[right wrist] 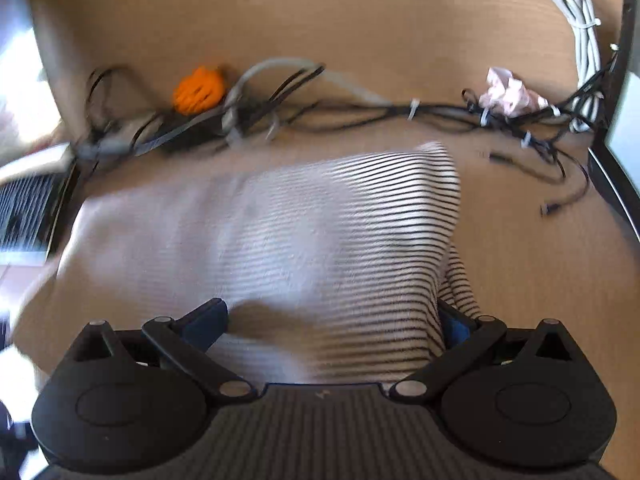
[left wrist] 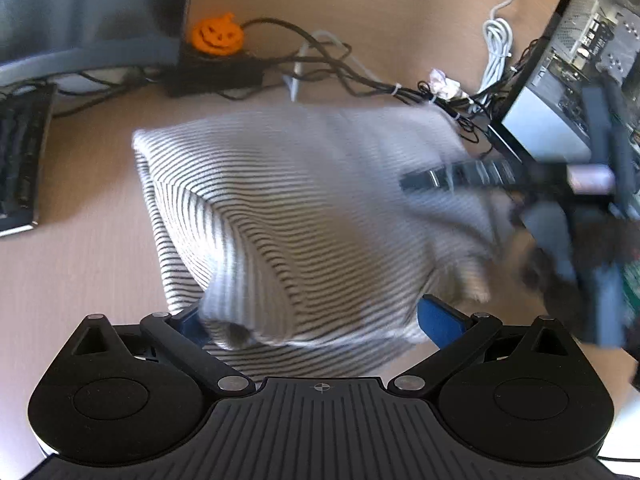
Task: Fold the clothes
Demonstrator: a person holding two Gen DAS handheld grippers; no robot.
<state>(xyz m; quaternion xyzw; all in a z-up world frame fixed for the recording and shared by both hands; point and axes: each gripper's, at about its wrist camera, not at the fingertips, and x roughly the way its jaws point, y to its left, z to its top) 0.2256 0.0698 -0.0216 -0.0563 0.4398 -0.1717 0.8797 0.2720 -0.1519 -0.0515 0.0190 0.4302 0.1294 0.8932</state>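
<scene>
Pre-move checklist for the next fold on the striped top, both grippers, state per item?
1. Left gripper straddles the white black-striped knit garment, blue pads wide apart: ok.
2. Right gripper straddles the garment's near edge, pads apart: ok.
3. Actual grip on cloth: cannot tell, both views blurred.
4. Garment flat on the tan wooden desk: not ok, bunched.
5. Black cable tangle and orange pumpkin figure apart from cloth: ok.
6. Black keyboard apart from garment in left view: ok.

Bare tan wooden desk (right wrist: 520,280) lies open right of the black-and-white striped knit garment (right wrist: 340,240). Beyond it, tangled black cables (right wrist: 360,114), an orange pumpkin figure (right wrist: 199,90) and crumpled pink paper (right wrist: 508,92) obstruct; a black keyboard (left wrist: 20,160) bounds the left.
</scene>
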